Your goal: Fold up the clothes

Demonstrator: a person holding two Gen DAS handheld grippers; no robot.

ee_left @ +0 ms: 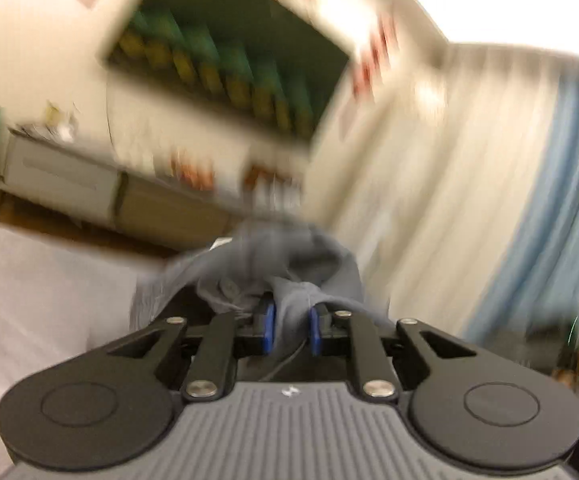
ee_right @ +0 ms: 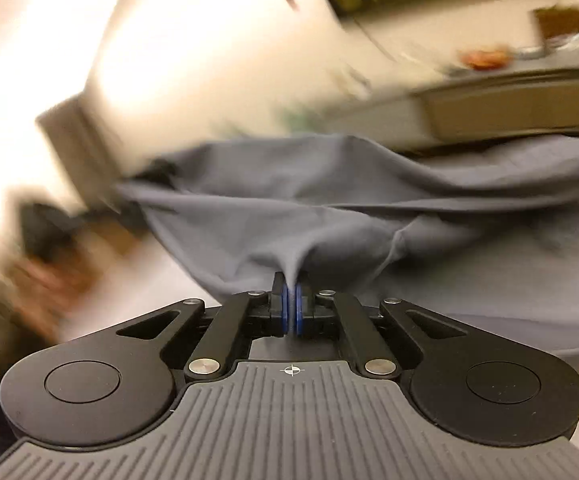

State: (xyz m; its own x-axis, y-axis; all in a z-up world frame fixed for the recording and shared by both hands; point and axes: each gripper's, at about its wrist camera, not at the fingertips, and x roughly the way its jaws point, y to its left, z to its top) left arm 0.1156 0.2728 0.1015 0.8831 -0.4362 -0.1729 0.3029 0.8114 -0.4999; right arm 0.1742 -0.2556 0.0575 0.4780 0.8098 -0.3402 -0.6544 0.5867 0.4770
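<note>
A grey garment (ee_left: 289, 256) is bunched up in front of my left gripper (ee_left: 291, 320), whose blue pads are shut on a thick fold of it. In the right wrist view the same grey garment (ee_right: 329, 200) stretches wide across the picture and hangs above a white surface (ee_right: 489, 280). My right gripper (ee_right: 292, 304) is shut on a thin pinch of its edge, pads nearly touching. Both views are blurred by motion.
A white cloth-covered surface (ee_left: 29, 300) lies at the lower left of the left wrist view. Behind stand a low cabinet (ee_left: 89, 188), a green framed picture (ee_left: 225, 52) on the wall and pale and blue curtains (ee_left: 549, 200). The cabinet (ee_right: 509, 112) also shows on the right.
</note>
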